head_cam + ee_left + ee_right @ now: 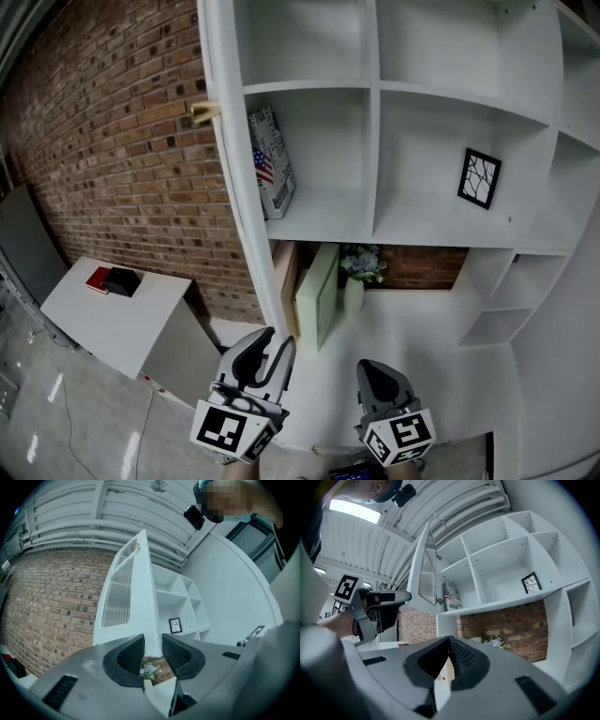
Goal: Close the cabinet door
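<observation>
Open cabinet (372, 141), flag-printed box (272, 167), framed picture (479, 178), perhaps flowers (362, 263) below

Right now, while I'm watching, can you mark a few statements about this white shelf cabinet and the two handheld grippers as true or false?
1. The white cabinet door with the ribbed glass panel stands open. True.
2. The black-framed picture shares a compartment with the flag-printed book. False: the picture sits in the compartment to the book's right.
3. The right gripper has its jaws spread wide. False: they are together, with nothing between them.
4. The left gripper has its jaws apart. True.
</observation>
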Tool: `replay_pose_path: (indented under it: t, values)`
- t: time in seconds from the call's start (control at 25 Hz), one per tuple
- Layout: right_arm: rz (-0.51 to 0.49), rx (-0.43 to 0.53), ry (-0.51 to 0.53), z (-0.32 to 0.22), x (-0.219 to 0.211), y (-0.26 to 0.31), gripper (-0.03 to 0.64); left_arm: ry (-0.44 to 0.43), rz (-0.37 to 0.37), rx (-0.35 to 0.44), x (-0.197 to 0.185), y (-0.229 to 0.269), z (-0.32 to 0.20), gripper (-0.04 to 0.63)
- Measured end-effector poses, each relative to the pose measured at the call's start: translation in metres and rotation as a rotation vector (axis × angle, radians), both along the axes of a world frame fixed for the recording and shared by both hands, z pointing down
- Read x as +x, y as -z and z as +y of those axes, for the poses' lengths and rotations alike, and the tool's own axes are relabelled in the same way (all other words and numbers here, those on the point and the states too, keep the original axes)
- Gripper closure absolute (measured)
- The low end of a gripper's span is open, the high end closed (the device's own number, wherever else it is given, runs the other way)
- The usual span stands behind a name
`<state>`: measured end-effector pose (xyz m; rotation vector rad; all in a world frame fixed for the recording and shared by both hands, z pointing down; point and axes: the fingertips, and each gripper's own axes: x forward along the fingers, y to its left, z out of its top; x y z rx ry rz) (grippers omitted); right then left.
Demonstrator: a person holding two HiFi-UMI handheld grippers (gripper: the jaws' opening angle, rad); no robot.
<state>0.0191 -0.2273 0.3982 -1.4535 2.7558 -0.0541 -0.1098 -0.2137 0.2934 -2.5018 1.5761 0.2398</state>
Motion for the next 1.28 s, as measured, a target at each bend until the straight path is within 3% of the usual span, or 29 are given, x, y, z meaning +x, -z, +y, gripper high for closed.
replay_pose_path:
  t: [0.76,1.28]
  values:
    - [0.011,0.011,0.018,-0.019,0.018,0.004,0.614,-0.006,-0.021,-0.001,0.029,0.001,-0.016,0.479]
    - [0.021,0.009,-0.014,-0.036,0.054,0.004,0.614,-0.001,-0.013,-0.001,0.055,0.004,-0.039,0.489]
